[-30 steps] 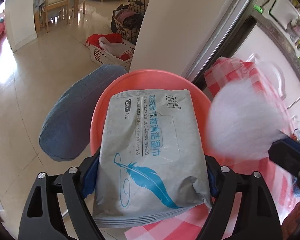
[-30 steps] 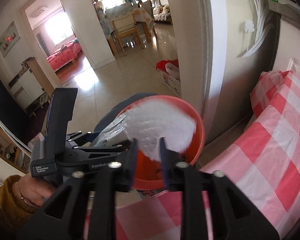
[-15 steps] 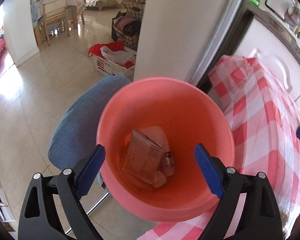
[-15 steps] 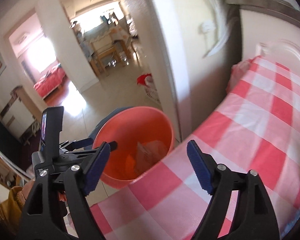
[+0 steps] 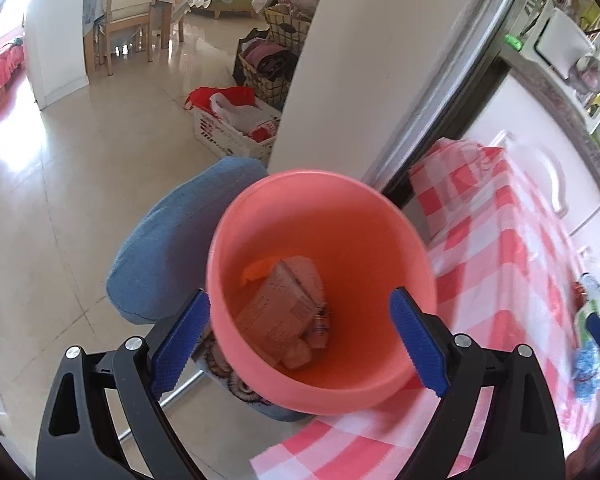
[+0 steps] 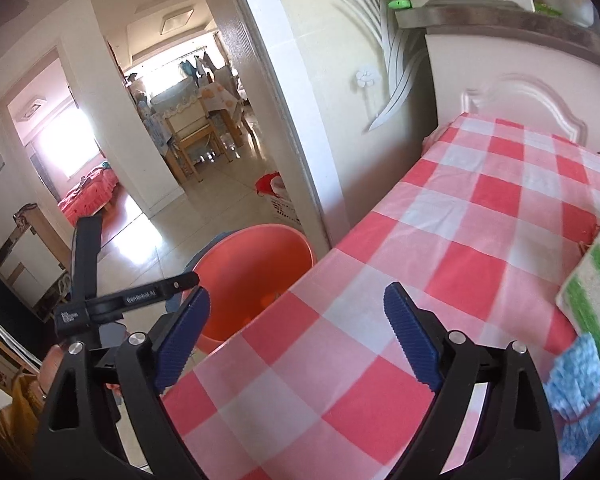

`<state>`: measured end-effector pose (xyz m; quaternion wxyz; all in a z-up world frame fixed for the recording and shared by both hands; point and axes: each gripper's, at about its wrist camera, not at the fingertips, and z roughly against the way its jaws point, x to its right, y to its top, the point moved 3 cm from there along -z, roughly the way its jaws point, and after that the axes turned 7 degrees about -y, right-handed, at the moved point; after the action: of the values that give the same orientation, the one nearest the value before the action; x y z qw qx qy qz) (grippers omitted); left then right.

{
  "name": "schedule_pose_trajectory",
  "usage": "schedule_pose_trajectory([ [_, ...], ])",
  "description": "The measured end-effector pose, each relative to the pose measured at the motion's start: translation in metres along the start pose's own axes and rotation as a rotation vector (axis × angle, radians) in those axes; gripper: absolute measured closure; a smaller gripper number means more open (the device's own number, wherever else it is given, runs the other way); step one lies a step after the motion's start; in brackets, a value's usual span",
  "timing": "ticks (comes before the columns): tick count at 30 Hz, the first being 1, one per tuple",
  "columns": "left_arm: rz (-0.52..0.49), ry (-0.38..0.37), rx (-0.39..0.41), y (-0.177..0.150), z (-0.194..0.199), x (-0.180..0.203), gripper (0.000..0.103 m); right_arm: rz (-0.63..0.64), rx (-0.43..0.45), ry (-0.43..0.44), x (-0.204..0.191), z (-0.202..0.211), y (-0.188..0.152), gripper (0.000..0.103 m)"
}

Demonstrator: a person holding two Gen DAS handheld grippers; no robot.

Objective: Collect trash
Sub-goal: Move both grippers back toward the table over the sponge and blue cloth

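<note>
Both left fingers (image 5: pixel 182 338) spread, empty, flanking trash bucket (image 5: pixel 340 208).

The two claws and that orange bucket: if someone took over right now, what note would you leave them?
Left claw: open, empty, over the bucket.
Right claw: open, empty, over the checked tablecloth.
Bucket stands on the floor beside the table edge; it holds a carton, an orange scrap and small bits.
Left on the table's right edge: a green-striped packet and something blue, too blurred to name. Judge whether they are trash.
</note>
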<state>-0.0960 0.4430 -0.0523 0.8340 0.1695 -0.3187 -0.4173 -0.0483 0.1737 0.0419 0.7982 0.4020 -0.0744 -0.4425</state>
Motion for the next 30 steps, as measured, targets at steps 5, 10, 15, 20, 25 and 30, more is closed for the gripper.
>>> schedule_pose_trajectory([
  [5,-0.027,-0.045,0.022,-0.003,0.009,0.024,0.012,0.026,0.047,-0.029,0.003,0.014,-0.009,0.013],
  [10,-0.086,-0.09,0.026,-0.008,0.018,0.055,0.009,0.022,0.102,-0.06,0.013,0.032,-0.017,0.013],
  [15,-0.135,-0.124,0.014,-0.015,0.019,0.084,0.009,-0.005,0.134,-0.077,0.027,0.045,-0.021,0.013],
  [20,-0.156,-0.149,0.018,-0.02,0.025,0.103,0.009,-0.027,0.169,-0.088,0.038,0.06,-0.023,0.012],
  [25,-0.171,-0.164,0.018,-0.026,0.031,0.12,0.009,-0.051,0.194,-0.094,0.049,0.071,-0.024,0.012],
  [30,-0.191,-0.19,0.012,-0.035,0.034,0.138,0.009,-0.077,0.22,-0.099,0.06,0.084,-0.025,0.012],
])
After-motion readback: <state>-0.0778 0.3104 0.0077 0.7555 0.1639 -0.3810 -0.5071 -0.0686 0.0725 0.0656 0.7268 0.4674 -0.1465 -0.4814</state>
